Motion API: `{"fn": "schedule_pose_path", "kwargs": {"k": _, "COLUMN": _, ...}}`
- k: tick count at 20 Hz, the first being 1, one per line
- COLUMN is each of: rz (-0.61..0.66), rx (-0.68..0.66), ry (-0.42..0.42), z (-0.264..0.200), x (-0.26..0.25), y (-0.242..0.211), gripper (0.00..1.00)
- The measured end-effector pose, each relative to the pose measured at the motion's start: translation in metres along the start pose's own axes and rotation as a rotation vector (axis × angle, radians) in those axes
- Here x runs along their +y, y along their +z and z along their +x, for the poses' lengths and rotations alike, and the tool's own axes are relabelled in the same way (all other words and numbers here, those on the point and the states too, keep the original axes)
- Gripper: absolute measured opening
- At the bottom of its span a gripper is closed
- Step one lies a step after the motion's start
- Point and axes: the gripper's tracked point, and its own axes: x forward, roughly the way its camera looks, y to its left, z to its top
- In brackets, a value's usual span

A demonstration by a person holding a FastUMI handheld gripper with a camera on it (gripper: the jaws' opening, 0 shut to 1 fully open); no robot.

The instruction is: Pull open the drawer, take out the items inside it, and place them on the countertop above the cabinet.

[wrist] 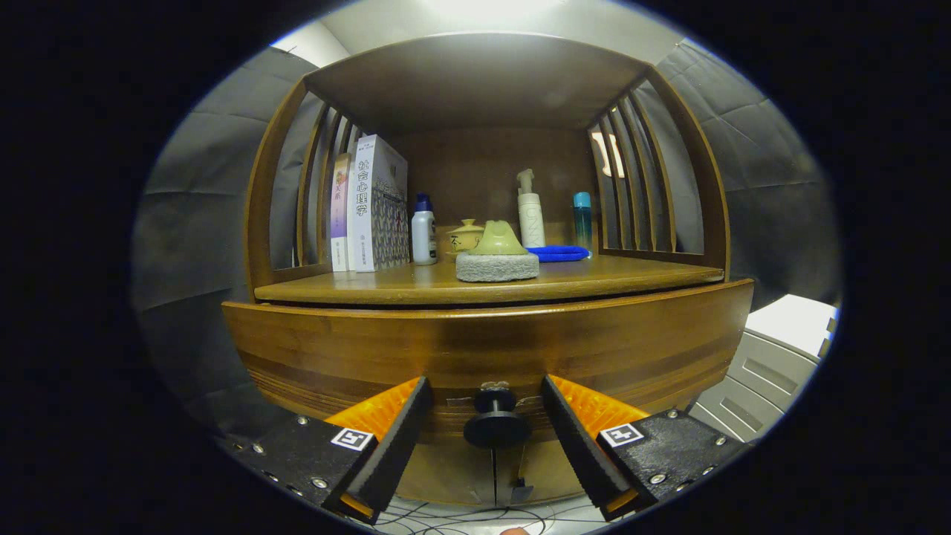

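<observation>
The fingers (495, 435) are open, one on each side of the small round knob (496, 425) on the drawer (475, 349). They are not pressing on the knob. There is a gap on both sides.

The drawer front is wide and made of wood. It sits under the counter (594, 279) of the cabinet. It looks shut or close to shut, and nothing inside it can be seen.

On the counter sits a gray scrub sponge (497, 256) with a green top, near the front edge. Behind it are a blue cloth (559, 253), a little pot (466, 238), some bottles and some books (369, 204) on the left.

What could go wrong? The knob is small and round, so if the fingers close off center it could slip out. A pull that goes sideways could make the drawer stick. A pull that is too hard could shake the cabinet and tip the tall bottles. The sponge sits close to the front edge, so things put down there could bump it off.
</observation>
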Motion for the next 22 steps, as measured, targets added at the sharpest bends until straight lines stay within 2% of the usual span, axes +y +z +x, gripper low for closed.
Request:
{"fn": "schedule_pose_path", "kwargs": {"k": 12, "rz": -0.043, "rx": -0.042, "ry": -0.021, "z": 0.032, "x": 0.007, "y": 0.004, "gripper": 0.95}}
{"fn": "schedule_pose_path", "kwargs": {"k": 15, "rz": -0.095, "rx": -0.060, "ry": -0.019, "z": 0.032, "x": 0.009, "y": 0.003, "gripper": 0.95}}
{"fn": "schedule_pose_path", "kwargs": {"k": 18, "rz": -0.091, "rx": -0.050, "ry": 0.023, "z": 0.020, "x": 0.017, "y": 0.006, "gripper": 0.96}}
{"fn": "schedule_pose_path", "kwargs": {"k": 22, "rz": -0.091, "rx": -0.105, "ry": 0.031, "z": -0.013, "x": 0.010, "y": 0.046, "gripper": 0.96}}
